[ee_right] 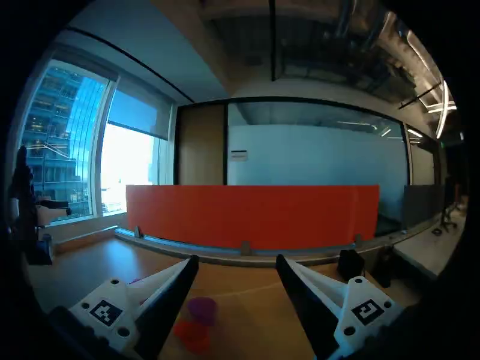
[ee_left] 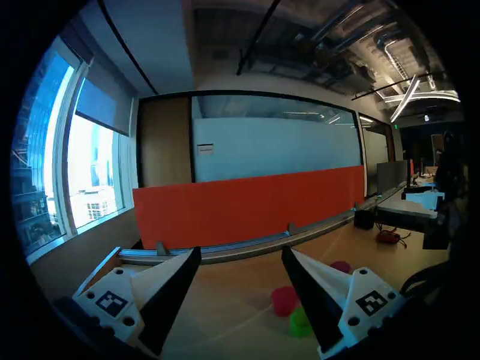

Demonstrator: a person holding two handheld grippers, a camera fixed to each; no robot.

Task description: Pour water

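Note:
In the left gripper view my left gripper (ee_left: 240, 255) is open above a wooden desk (ee_left: 240, 300), nothing between its fingers. Low between the fingers stand a pink cup (ee_left: 283, 300) and a green cup (ee_left: 299, 323), with another magenta cup (ee_left: 341, 266) farther right, partly behind the right finger. In the right gripper view my right gripper (ee_right: 237, 259) is also open and holds nothing. Below it on the desk (ee_right: 252, 312) stand a purple cup (ee_right: 202, 311) and a red cup (ee_right: 192, 335), close to the left finger. No water or pouring vessel can be made out.
An orange divider panel (ee_left: 252, 204) runs along the desk's far edge on a metal rail. A large window (ee_left: 90, 174) is at the left. A dark box (ee_left: 364, 218) and red cable (ee_left: 388, 236) lie at the right, with more desks beyond.

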